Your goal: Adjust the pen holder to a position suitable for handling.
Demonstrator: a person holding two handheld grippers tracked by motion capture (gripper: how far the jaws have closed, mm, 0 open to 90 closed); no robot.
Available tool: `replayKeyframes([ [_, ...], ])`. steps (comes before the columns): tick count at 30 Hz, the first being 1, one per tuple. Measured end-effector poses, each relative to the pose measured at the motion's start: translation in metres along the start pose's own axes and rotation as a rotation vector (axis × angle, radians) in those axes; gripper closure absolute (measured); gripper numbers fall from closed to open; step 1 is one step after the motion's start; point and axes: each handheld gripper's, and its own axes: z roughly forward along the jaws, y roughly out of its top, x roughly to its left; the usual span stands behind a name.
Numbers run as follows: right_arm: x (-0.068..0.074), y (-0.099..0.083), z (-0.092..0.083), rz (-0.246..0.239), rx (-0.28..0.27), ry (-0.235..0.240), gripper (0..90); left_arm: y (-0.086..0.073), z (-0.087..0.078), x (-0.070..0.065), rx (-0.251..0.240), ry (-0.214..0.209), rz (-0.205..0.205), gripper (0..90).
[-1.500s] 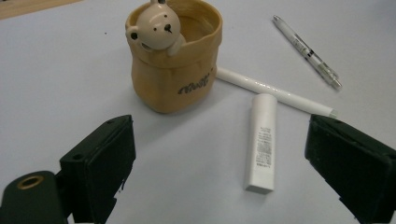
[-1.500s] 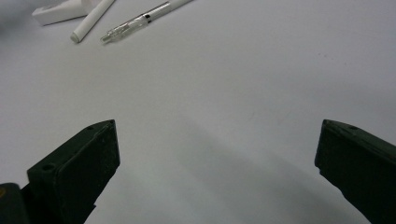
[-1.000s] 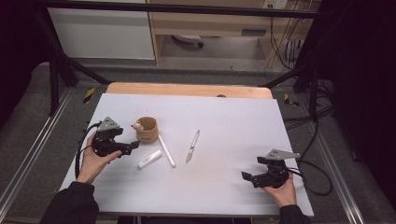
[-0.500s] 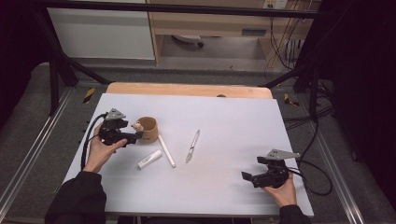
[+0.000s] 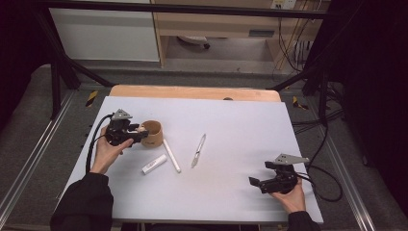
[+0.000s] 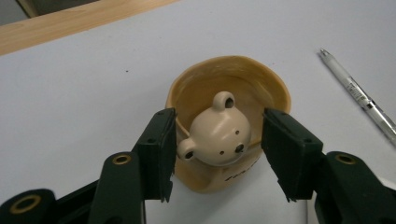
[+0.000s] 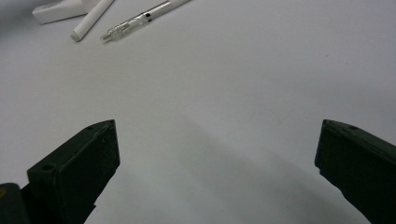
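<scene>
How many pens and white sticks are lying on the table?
3: a clear pen in the middle, a long white stick beside the tan cup, and a short white one nearer the person.

— What's my left gripper around?
— A smooth tan ceramic-looking cup with a satin-glazed bear head. My black jaws look like matt plastic.
— And the table?
— A matt white sheet over a pale wooden tabletop.
</scene>
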Motion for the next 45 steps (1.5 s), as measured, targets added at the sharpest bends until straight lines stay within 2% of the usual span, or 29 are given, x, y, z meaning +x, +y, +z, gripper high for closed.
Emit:
replayKeyframes([
  [1,0.000,0.000,0.000,-0.002,0.001,0.000,0.5,0.000,0.001,0.001,0.000,-0.018,-0.004,46.2],
  [6,0.000,0.000,0.000,0.000,0.002,-0.001,0.5,0.000,0.001,0.002,-0.003,-0.028,-0.013,47.9],
  [12,0.000,0.000,0.001,0.001,0.004,0.002,0.5,0.000,-0.001,0.004,0.000,-0.033,-0.024,51.5],
  [16,0.000,0.000,0.001,-0.002,0.005,0.000,0.5,0.000,-0.003,0.006,0.000,-0.032,-0.033,57.0],
  [18,0.000,0.000,0.001,0.000,0.004,0.002,0.5,0.003,-0.004,0.003,0.012,-0.012,0.010,56.5],
  [22,0.000,0.000,0.001,0.000,0.004,0.002,0.5,0.013,-0.011,-0.004,-0.010,0.004,0.051,45.0],
  [24,0.000,0.000,0.001,0.000,0.005,0.002,0.5,0.021,-0.016,-0.010,-0.020,0.011,0.075,42.3],
  [26,0.000,0.000,0.001,0.000,0.005,0.003,0.5,0.024,-0.018,-0.014,-0.022,0.007,0.086,37.8],
  [27,0.000,0.000,0.001,0.001,0.005,0.003,0.5,0.029,-0.018,-0.023,-0.020,-0.007,0.105,36.1],
  [28,0.000,0.000,0.001,0.001,0.005,0.003,0.5,0.029,-0.018,-0.023,-0.020,-0.007,0.105,35.4],
  [31,0.000,0.000,0.001,-0.001,0.007,0.005,0.5,0.033,-0.014,-0.036,-0.008,-0.009,0.134,33.7],
  [34,0.000,0.000,0.001,-0.004,0.007,0.005,0.5,0.034,-0.007,-0.046,0.008,-0.017,0.147,35.2],
  [35,0.000,0.000,0.001,-0.002,0.008,0.006,0.5,0.034,-0.002,-0.049,0.028,-0.009,0.149,36.7],
  [41,0.000,0.000,0.001,-0.001,0.011,0.009,0.5,0.031,0.011,-0.048,0.077,0.012,0.140,45.6],
  [45,0.000,0.000,0.001,-0.001,0.010,0.010,0.5,0.028,0.020,-0.047,0.117,0.027,0.162,48.0],
])
